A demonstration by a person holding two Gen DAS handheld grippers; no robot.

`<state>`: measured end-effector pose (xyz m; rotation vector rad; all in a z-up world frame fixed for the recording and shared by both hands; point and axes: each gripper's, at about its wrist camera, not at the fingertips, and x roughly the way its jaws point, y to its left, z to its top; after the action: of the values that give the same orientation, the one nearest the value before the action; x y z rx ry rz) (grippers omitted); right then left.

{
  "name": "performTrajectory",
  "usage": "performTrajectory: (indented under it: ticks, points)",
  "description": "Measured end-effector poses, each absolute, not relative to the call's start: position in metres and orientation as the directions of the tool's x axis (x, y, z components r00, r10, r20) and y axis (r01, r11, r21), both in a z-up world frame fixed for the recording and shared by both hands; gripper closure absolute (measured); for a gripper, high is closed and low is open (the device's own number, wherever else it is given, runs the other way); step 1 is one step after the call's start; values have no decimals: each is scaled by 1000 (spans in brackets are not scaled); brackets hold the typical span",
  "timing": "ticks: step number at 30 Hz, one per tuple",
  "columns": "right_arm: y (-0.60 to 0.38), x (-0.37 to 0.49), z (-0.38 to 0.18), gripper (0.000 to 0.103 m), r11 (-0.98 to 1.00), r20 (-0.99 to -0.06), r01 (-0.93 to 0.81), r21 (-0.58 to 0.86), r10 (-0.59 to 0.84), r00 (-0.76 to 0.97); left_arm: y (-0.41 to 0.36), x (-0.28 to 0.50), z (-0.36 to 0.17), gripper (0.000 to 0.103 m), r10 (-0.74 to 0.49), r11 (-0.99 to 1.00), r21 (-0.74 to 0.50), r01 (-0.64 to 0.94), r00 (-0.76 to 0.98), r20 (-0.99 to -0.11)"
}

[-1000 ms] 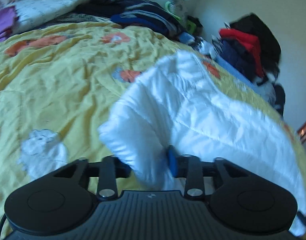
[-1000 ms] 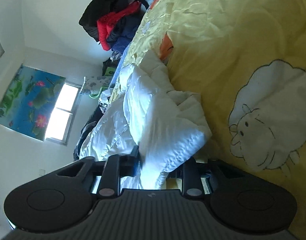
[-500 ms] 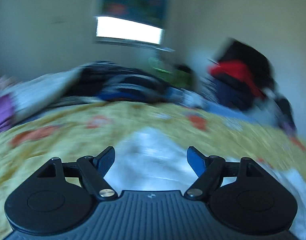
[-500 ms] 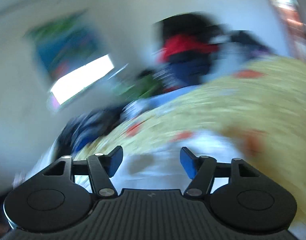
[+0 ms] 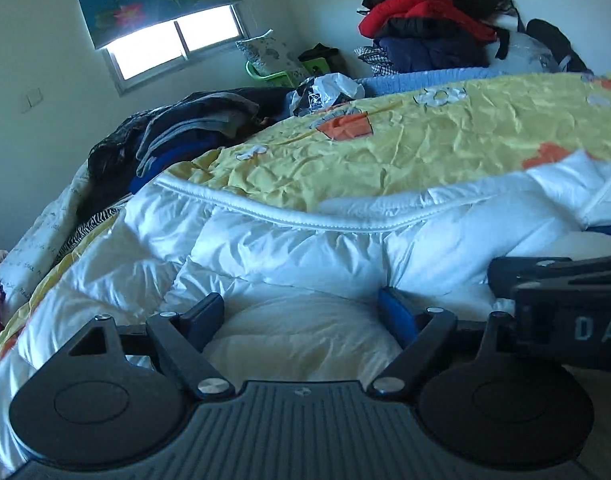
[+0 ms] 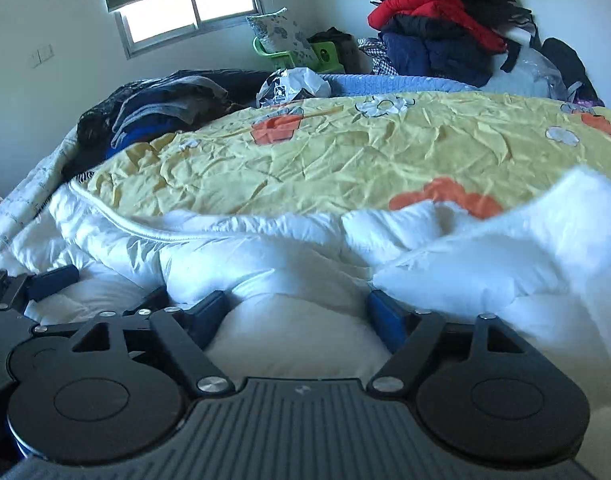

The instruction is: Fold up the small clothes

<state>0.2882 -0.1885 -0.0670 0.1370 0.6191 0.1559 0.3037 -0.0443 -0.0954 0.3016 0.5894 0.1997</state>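
Note:
A white quilted puffer jacket (image 5: 297, 248) lies spread on the yellow bedspread (image 5: 445, 136), its zipper edge running across the far side. My left gripper (image 5: 301, 316) is open, fingers wide apart just above the jacket's near part. My right gripper (image 6: 297, 312) is also open over the same jacket (image 6: 289, 248), to the right of the left one. The right gripper's body shows at the right edge of the left wrist view (image 5: 565, 300). The left gripper's finger shows at the left edge of the right wrist view (image 6: 45, 278). A puffy sleeve or fold (image 6: 525, 240) rises at the right.
A pile of dark clothes (image 6: 165, 108) lies at the bed's far left. A heap of red, black and navy coats (image 6: 445, 28) stands at the far right by the wall. A plastic bag (image 6: 293, 84) and green basket (image 6: 289, 52) sit beyond the bed, under the window (image 6: 193, 12).
Both grippers let go of the white jacket and opened. They swung up and came back down level over the jacket, which now lies spread on the bed.

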Motion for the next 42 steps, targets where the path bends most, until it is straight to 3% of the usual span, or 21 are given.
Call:
performTrajectory:
  ticks: [16,19,21,23,30,34,36,39,42]
  points:
    - [-189,288,-73,19,976,-532,-108,189,194,824,-41,302,-101,18,236,957,270,-104,820,-522]
    - [-199,269,-55,26,978,-499,-61,198,155,853,-41,301,-100,18,236,958,268,-105,820,-522]
    - [-210,250,-40,22,971,-452,-43,236,149,880,-41,301,-100,18,235,958,266,-106,821,-520]
    - [-222,233,-28,10,972,-445,-28,234,133,885,-40,300,-99,18,230,961,256,-107,823,-519]
    - [-252,194,-22,9,973,-481,43,226,73,874,-24,284,-80,18,177,979,182,-95,841,-511]
    - [-251,172,-15,7,959,-453,5,285,130,882,17,220,-42,17,121,992,29,-121,896,-426]
    - [-248,167,-12,5,943,-432,-38,331,187,882,47,185,-33,8,121,983,-74,-166,902,-416]
    - [-252,183,-10,4,845,-406,-87,527,341,848,83,151,-36,7,178,946,-169,-276,879,-442]
    - [-270,211,-7,4,732,-375,-45,680,400,837,100,142,-47,7,206,933,-158,-324,838,-504]
